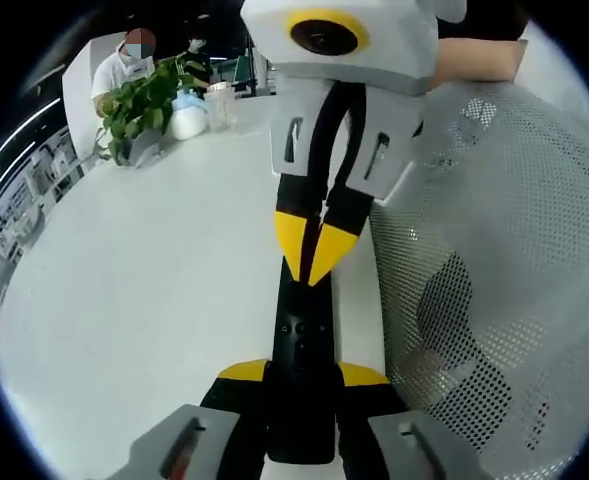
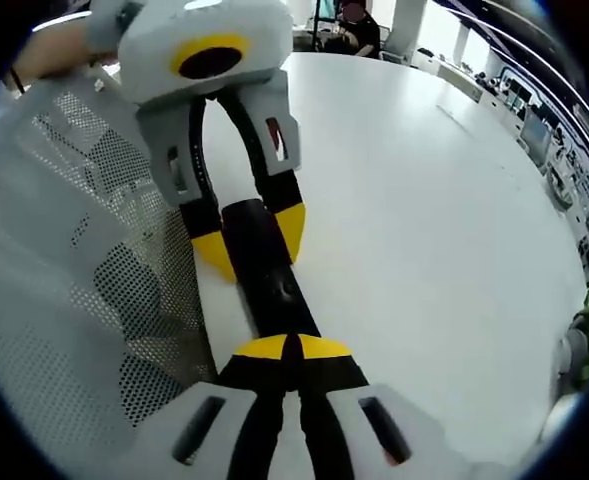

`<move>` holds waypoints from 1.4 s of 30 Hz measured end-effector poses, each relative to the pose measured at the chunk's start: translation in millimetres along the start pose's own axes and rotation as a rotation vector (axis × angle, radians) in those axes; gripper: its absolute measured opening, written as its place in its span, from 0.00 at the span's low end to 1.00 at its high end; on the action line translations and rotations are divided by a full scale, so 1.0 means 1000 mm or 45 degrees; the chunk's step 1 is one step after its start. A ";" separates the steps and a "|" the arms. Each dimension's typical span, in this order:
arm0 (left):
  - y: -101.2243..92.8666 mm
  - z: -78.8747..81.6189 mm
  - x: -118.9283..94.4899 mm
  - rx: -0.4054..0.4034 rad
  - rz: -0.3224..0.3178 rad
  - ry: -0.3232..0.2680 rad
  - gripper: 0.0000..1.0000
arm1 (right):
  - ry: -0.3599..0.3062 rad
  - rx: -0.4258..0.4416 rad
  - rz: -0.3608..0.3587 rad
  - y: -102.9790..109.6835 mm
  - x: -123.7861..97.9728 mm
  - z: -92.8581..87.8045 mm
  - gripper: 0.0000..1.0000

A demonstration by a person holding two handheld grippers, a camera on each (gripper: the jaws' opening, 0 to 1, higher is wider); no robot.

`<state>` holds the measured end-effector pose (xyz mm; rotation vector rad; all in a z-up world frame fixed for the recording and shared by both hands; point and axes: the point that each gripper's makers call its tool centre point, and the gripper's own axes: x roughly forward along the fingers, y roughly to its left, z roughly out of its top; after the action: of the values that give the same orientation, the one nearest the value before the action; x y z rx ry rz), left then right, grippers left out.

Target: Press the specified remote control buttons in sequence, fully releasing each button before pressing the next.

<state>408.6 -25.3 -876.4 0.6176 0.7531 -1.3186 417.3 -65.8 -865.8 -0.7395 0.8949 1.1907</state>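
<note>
No readable text anywhere. The remote (image 1: 301,385) has buttons, but any marks on them are too small and dark to read, in both views. No label shows on the white perforated basket (image 1: 494,300), nor any brand on the claw housings. Items at the far end of the bench (image 1: 124,300) are too blurred for lettering.

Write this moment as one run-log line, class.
left gripper: clamps remote | right gripper: shut, tips on remote's buttons | surface: white table
</note>
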 end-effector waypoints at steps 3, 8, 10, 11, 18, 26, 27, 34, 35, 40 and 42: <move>0.000 0.000 0.000 0.000 -0.001 -0.001 0.24 | 0.006 0.001 -0.011 -0.002 0.000 -0.001 0.00; 0.000 0.000 0.000 0.002 -0.001 -0.001 0.24 | 0.004 -0.011 -0.016 -0.001 0.000 -0.001 0.00; 0.000 0.000 0.000 0.002 -0.002 0.000 0.24 | 0.004 -0.027 -0.021 -0.001 0.000 0.000 0.00; 0.000 0.000 0.000 0.002 -0.002 0.000 0.24 | 0.003 -0.031 -0.023 -0.001 0.000 -0.001 0.00; 0.000 -0.001 0.000 0.000 0.000 0.000 0.24 | -0.009 -0.008 -0.020 -0.001 0.000 0.000 0.00; 0.001 0.000 0.001 -0.002 0.001 -0.001 0.24 | -0.005 -0.054 -0.032 -0.001 0.001 0.000 0.00; 0.001 0.000 0.001 -0.001 0.001 -0.002 0.24 | -0.005 -0.054 -0.033 -0.001 0.001 0.000 0.00; 0.000 0.000 0.000 -0.003 0.002 -0.003 0.24 | -0.008 0.006 -0.019 -0.003 0.001 0.000 0.00; 0.000 0.000 0.000 -0.003 0.002 -0.003 0.24 | -0.003 0.015 -0.017 -0.002 0.001 0.000 0.00; 0.000 0.000 0.000 -0.002 0.002 -0.001 0.24 | 0.004 -0.001 -0.021 -0.002 0.001 0.000 0.00; 0.000 0.000 0.000 -0.001 0.002 0.000 0.24 | 0.003 0.000 -0.020 -0.002 0.001 0.001 0.00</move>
<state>408.4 -25.7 -876.3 0.6170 0.7529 -1.3170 419.2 -65.2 -866.6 -0.7470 0.8891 1.1763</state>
